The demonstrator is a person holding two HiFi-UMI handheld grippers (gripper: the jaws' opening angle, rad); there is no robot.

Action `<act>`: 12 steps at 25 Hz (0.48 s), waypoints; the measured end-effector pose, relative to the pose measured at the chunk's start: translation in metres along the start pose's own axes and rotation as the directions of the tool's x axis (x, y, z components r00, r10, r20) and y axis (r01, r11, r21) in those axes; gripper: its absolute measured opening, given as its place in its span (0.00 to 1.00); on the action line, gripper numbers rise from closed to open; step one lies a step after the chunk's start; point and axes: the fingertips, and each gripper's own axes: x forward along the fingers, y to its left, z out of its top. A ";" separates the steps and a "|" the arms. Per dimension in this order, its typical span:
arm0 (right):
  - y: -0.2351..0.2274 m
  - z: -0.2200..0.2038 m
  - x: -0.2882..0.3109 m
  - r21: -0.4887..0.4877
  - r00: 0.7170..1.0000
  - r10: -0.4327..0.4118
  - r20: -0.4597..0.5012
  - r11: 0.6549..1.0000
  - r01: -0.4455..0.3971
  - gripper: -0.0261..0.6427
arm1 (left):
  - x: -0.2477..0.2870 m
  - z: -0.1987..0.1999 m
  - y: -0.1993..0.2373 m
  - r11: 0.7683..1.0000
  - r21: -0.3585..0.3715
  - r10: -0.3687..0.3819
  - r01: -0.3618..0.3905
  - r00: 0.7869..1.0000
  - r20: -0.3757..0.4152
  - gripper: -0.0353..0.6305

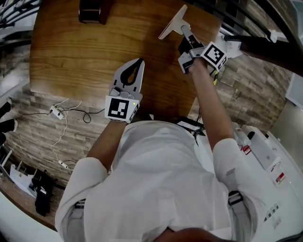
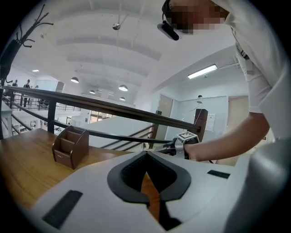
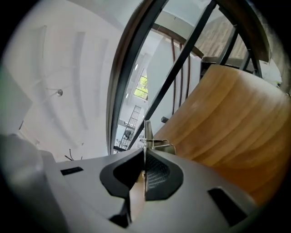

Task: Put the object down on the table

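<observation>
My right gripper (image 1: 185, 36) is shut on a thin pale T-shaped object (image 1: 172, 22) over the far right corner of the wooden table (image 1: 71, 52). Seen along the jaws in the right gripper view, the object (image 3: 146, 136) stands edge-on between the pads, with a small metal clip at its top, and the right gripper (image 3: 144, 157) clamps its lower part. Whether it touches the table I cannot tell. My left gripper (image 1: 139, 62) hovers over the table's near edge, shut with nothing in it. Its jaw tips meet in the left gripper view (image 2: 146, 155).
A brown wooden desk organizer (image 1: 92, 10) (image 2: 69, 145) stands at the table's far side. A dark metal railing (image 2: 113, 109) runs behind the table. Cables (image 1: 61, 113) lie on the floor at the left, and a white machine (image 1: 265, 151) stands at the right.
</observation>
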 end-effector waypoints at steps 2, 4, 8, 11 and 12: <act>-0.007 -0.002 0.005 0.023 1.000 -0.018 0.000 1.000 0.018 0.08 | -0.001 -0.001 0.000 1.000 -0.006 -0.004 0.004 1.000 0.006 0.07; -0.015 -0.002 0.009 0.045 0.999 -0.041 0.002 0.998 0.041 0.08 | 0.001 0.006 0.002 1.000 -0.014 0.001 -0.001 0.998 0.058 0.07; -0.028 -0.004 0.015 0.080 0.998 -0.065 0.008 0.995 0.064 0.08 | -0.002 0.006 0.001 1.000 -0.010 0.009 -0.008 0.998 0.062 0.07; -0.036 -0.004 0.015 0.105 0.996 -0.088 0.012 0.991 0.086 0.08 | -0.007 -0.006 -0.002 1.000 -0.006 -0.002 0.002 1.000 -0.006 0.07; -0.039 -0.004 0.016 0.112 0.995 -0.096 0.013 0.989 0.094 0.08 | -0.008 -0.009 -0.002 1.000 -0.008 -0.002 0.002 1.000 -0.017 0.07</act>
